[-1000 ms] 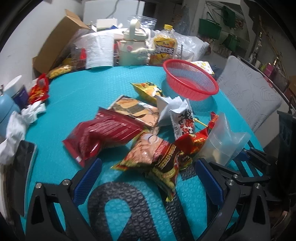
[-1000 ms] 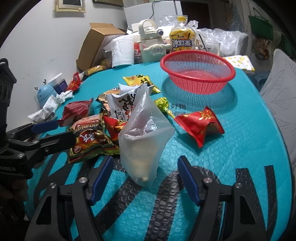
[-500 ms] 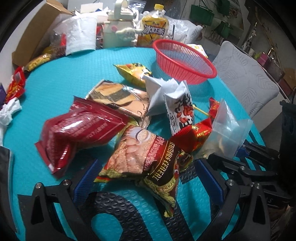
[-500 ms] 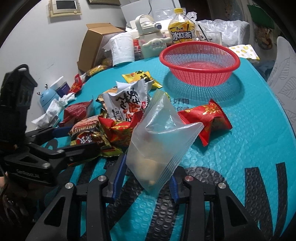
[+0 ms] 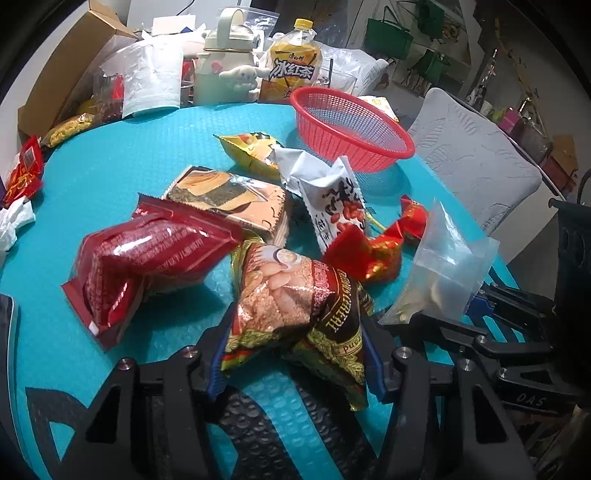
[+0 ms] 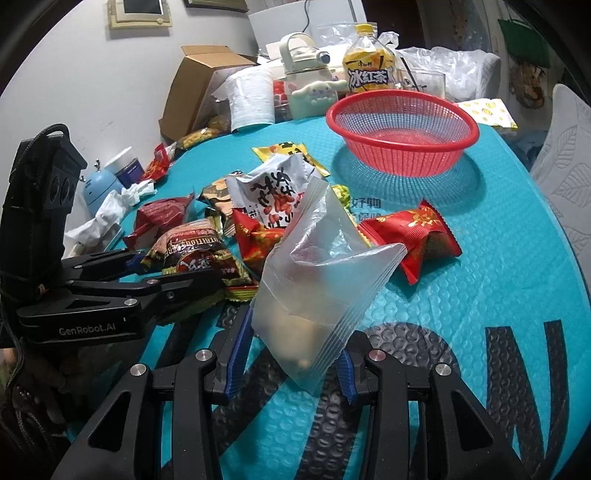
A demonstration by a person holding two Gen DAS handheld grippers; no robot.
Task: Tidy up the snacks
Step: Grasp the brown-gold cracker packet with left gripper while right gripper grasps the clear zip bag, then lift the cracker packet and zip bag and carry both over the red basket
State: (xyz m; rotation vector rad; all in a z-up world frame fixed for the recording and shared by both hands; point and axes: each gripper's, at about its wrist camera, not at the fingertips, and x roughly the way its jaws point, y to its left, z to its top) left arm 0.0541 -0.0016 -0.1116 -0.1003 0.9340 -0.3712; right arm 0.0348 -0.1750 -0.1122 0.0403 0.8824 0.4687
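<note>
Left gripper [image 5: 295, 354] just clamped the cereal packet [image 5: 295, 295] — right gripper [image 6: 290, 363] already grasping the clear bag [image 6: 314, 288]; red basket [image 6: 402, 110] awaits both.

A round table [image 6: 517, 302] covered in a teal bubble-textured mat with large black lettering fills the middle of the room. Behind it rises a plain pale wall [image 6: 74, 74] with a small framed picture [image 6: 140, 13] hung high. An open cardboard box [image 6: 192, 85] leans against the wall at the table's far edge. To the right stands a chair with a grey leaf-embossed cushion [image 5: 472, 155], just beside the table. Further back, green bags [image 5: 388, 35] hang on pale shelving [image 5: 458, 48]. The light is dim and even.
</note>
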